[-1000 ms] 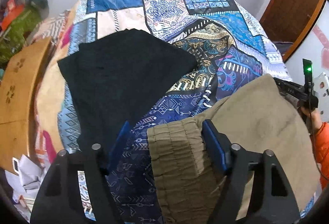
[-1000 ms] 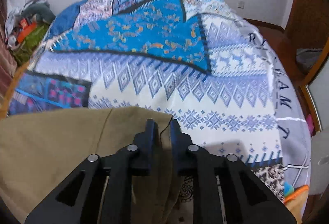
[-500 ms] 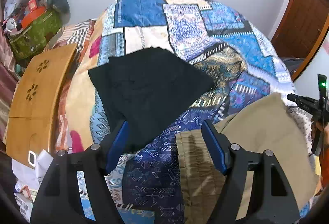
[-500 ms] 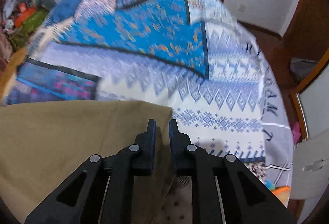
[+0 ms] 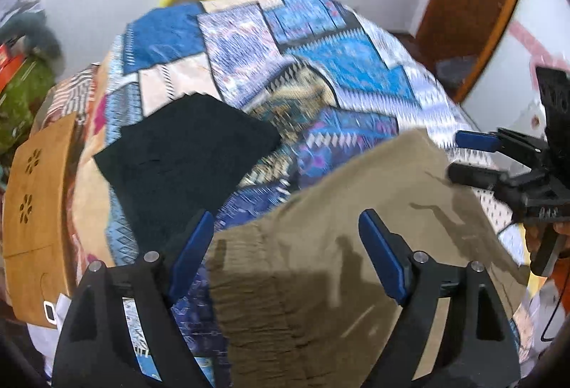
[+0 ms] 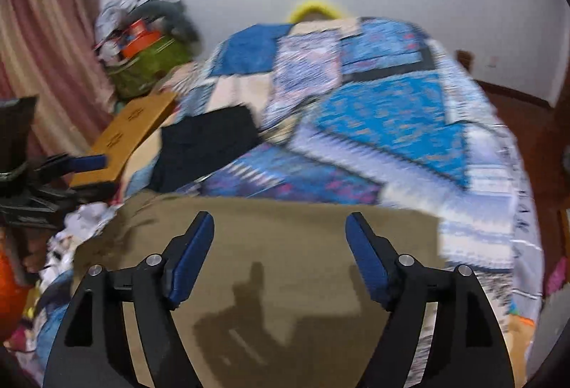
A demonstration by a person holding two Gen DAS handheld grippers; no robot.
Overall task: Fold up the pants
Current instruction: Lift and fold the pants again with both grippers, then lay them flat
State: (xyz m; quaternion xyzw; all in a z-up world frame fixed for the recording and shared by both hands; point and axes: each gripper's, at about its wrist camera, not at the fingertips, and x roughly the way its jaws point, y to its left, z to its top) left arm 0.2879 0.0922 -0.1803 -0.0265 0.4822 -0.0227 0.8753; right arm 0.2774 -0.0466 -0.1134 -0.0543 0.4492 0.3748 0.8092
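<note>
Item: khaki pants (image 5: 356, 210) — folded flat on the near part of the patchwork bedspread (image 5: 356, 50), gathered elastic waistband (image 5: 256, 288) toward the left edge of the fold, smooth panel running out to the right. Seen again from the right wrist (image 6: 285, 245) as a broad tan rectangle with a straight far edge.

Handling, as judged: light, soft woven cloth; no stiffness, so drapes and sags from any single pinch. Not slippery, not fragile. Waistband thicker and ribbed — best purchase there. Elsewhere, take corners or the doubled fold edge, both layers together, two points well apart to keep the edge taut. Mid-panel pinches likely to lift only the top layer.

Left gripper (image 5: 285, 256): jaws opening, spread wide above the waistband end, nothing pressed between the blue pads; cloth released.

Right gripper (image 6: 279, 260): jaws opening, wide apart over the middle of the panel, holding nothing.

Nearby, not part of the task: black folded garment (image 5: 185, 156) farther back on the bedspread, apart from the khaki pair; wooden lap tray (image 5: 39, 210) at the left edge of the bed.
</note>
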